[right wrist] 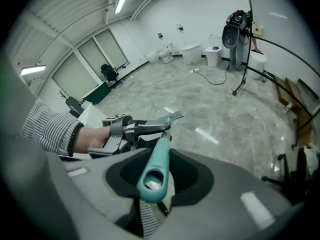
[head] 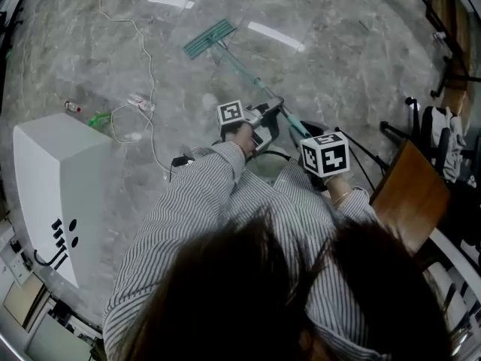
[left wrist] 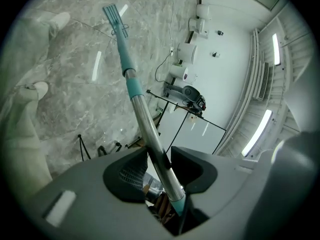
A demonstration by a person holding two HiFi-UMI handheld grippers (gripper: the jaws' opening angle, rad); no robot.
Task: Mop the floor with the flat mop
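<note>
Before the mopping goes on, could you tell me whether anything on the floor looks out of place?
Yes: a loose white cable snakes across the floor left of the mop head, and small bits of clutter lie by the white box. All lie apart from the mop now, but the cable could snag it.

We look down on a grey marbled floor (head: 338, 66). The flat mop (head: 210, 37) rests its green head there at upper centre, and its handle slants down and right toward us. Our left hand-held gripper (head: 269, 117) sits on the handle at mid frame. Our right hand-held gripper (head: 314, 143) is just below and right of it, at the handle's near end. A white box (head: 52, 186) stands at the left edge, with a white cable (head: 150, 81) trailing above it.
</note>
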